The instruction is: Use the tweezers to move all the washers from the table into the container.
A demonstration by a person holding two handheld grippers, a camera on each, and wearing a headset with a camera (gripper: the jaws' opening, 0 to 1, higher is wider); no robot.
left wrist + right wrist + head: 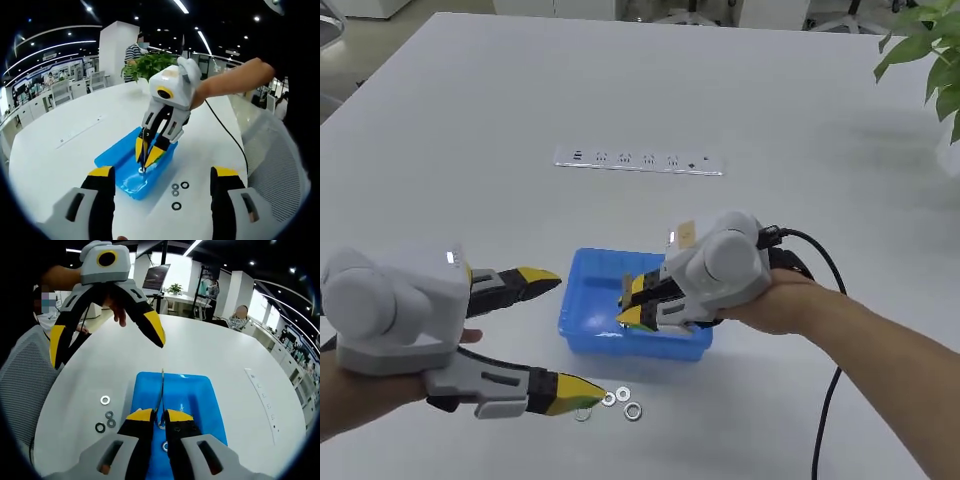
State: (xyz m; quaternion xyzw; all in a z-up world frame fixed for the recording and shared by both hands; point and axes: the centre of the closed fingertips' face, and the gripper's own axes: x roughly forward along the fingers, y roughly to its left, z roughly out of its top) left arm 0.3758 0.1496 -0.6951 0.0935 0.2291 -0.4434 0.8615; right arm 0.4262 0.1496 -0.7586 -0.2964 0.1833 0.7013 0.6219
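Observation:
Above a blue container (582, 300) (112, 161) (200, 390), my right gripper (638, 305) (159, 416) is shut on thin metal tweezers (161, 392). The tweezer tips (142, 165) point down into the container and come close to its floor. A small ring (165, 445) seems to lie inside. Several washers (620, 402) (176, 192) (106, 416) lie on the white table just in front of the container. My left gripper (560, 335) (163, 171) hangs open left of the container, with its lower jaw over the washers and nothing between the jaws.
A white power strip (638, 160) lies farther back on the table. A green plant (930, 50) stands at the far right corner. A black cable (825, 300) trails from the right gripper. In the gripper views, people and desks show in the room behind.

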